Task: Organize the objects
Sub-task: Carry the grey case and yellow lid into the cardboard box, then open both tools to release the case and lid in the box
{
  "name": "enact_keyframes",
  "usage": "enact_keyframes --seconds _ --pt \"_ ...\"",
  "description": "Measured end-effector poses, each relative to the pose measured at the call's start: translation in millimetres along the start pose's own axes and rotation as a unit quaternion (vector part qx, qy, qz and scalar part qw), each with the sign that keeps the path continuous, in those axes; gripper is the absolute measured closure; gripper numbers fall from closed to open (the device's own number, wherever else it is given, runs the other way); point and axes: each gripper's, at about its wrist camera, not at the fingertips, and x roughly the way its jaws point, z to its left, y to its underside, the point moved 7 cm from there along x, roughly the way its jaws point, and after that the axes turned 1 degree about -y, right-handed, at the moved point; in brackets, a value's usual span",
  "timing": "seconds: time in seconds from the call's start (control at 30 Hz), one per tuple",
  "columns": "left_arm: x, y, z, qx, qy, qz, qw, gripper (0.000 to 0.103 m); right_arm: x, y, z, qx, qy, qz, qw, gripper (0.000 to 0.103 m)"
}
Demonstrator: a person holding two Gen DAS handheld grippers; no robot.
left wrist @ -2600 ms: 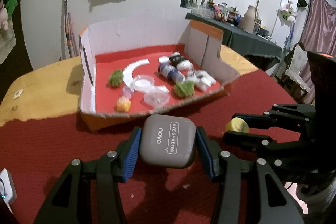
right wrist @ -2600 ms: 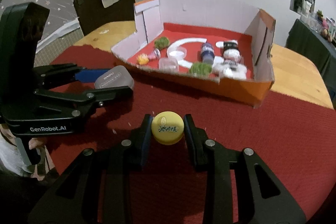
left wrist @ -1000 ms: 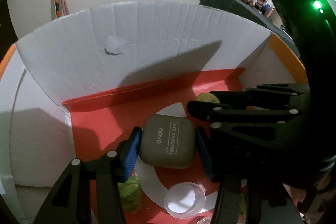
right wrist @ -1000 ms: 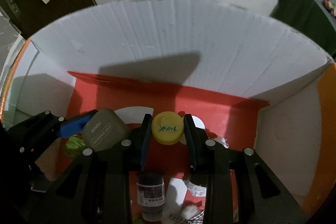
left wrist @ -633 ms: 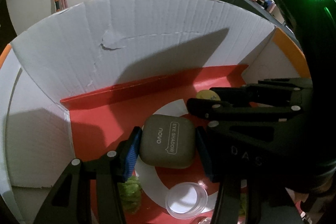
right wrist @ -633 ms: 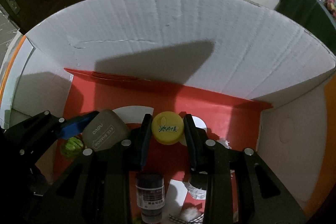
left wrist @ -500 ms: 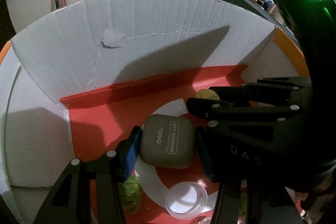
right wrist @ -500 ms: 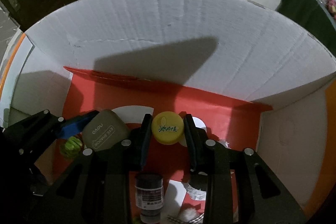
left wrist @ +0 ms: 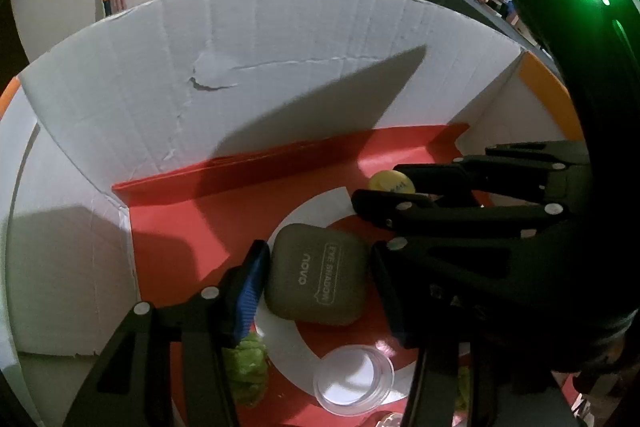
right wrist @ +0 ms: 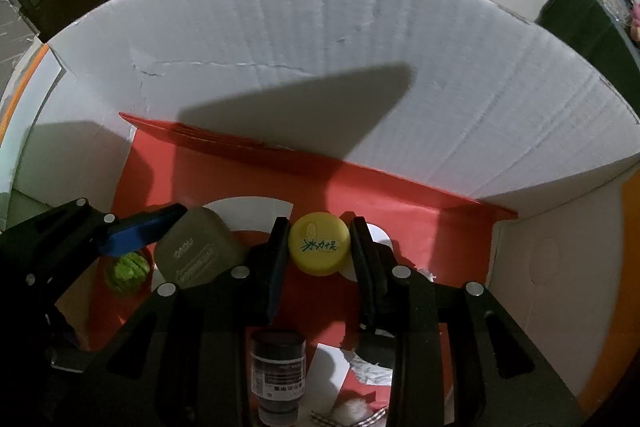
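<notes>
- While both our tools hang inside the cardboard box [right wrist: 320, 67], we carry one thing in each: the left gripper [left wrist: 316, 279] is clenched on the grey eye shadow case [left wrist: 317, 275], low in the centre of the left view, and the right gripper [right wrist: 319, 247] clamps the yellow bottle cap [right wrist: 319, 243], at the centre of the right view.
- We judge that both are above the red floor [right wrist: 400, 211], ready for release.
- Risk: the two tools are very close, so opening one could knock the other.
- Risk: the round cap may roll after dropping, or the case may land on the clear lid [left wrist: 353, 379] just below it in the left view.
- Count visible: one case, one yellow cap, one dark jar [right wrist: 277, 371], one clear lid, one green fuzzy ball [right wrist: 127, 267] in the right view.
</notes>
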Motion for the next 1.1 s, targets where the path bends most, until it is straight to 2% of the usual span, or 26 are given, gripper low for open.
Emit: enact_keyframes --seconds 0.6,0.7,0.73,0.77,1.1 --pt "-1 0 -1 0.004 -0.003 0.0 1.0 0.047 -9 11 3 -0.003 0.004 0.002 1.0 0.073" --pt "0 -1 -2 0.004 -0.003 0.0 1.0 0.047 -11 12 7 -0.004 -0.004 0.003 1.0 0.065" --pt "0 -1 -2 0.004 -0.003 0.001 1.0 0.047 -12 14 10 -0.008 -0.007 0.002 1.0 0.058" --pt "0 -1 -2 0.005 -0.003 0.001 1.0 0.047 -13 14 11 -0.012 0.0 0.001 1.0 0.056" --pt "-4 0 -5 0.003 0.001 -0.006 1.0 0.046 -29 26 13 -0.008 0.001 -0.002 1.0 0.056"
